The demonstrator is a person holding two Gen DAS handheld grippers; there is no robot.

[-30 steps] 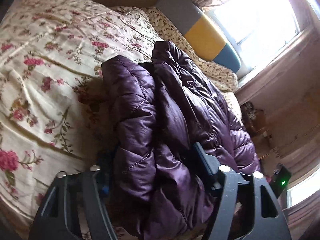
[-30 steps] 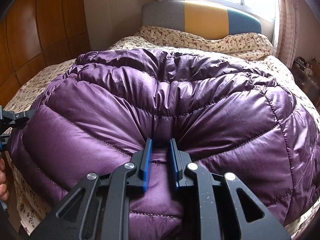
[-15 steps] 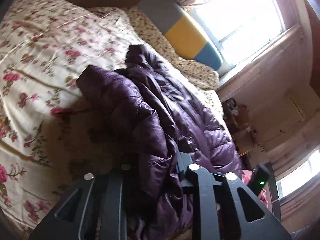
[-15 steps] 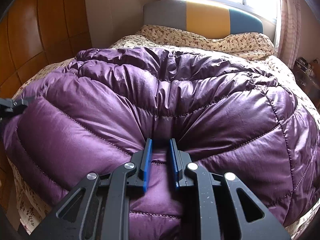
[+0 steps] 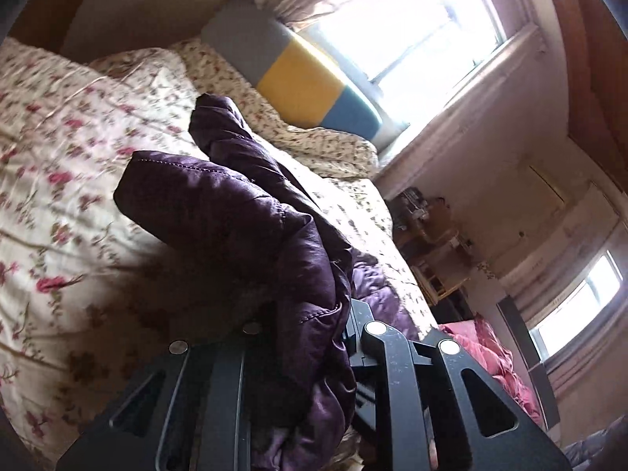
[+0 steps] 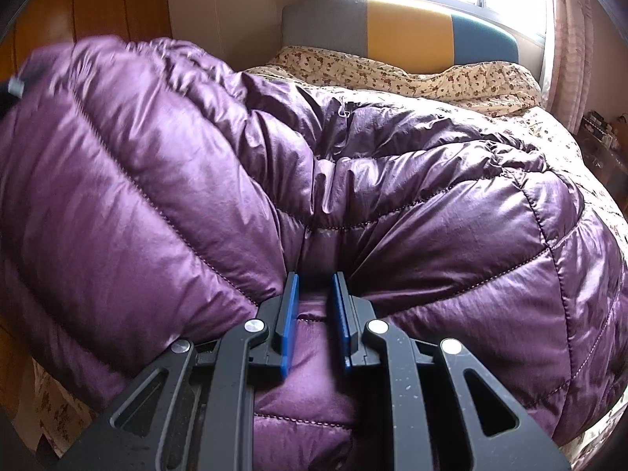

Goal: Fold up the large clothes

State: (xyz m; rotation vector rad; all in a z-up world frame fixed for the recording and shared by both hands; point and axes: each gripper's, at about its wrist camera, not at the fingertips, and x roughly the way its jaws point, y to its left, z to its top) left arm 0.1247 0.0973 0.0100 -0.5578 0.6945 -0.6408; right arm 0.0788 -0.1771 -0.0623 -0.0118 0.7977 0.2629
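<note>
A large purple quilted down jacket (image 6: 392, 204) lies on the floral bed. My right gripper (image 6: 314, 286) is shut on a pinch of its near hem, blue pads pressed into the fabric. My left gripper (image 5: 310, 314) is shut on the jacket's left edge (image 5: 255, 235) and holds it lifted above the bed, so that side stands up as a fold; its fingertips are buried in the fabric. The raised left side (image 6: 98, 137) shows blurred in the right wrist view.
The floral bedspread (image 5: 59, 180) stretches left of the jacket. A grey, yellow and blue headboard (image 6: 400, 27) and a pillow (image 6: 412, 74) stand at the far end under a bright window (image 5: 392, 27). Cluttered shelves (image 5: 424, 227) and pink bedding (image 5: 490, 353) lie right of the bed.
My left gripper closed on the jacket's left edge and lifted it up and over toward the right. The right gripper kept its hold in place.
</note>
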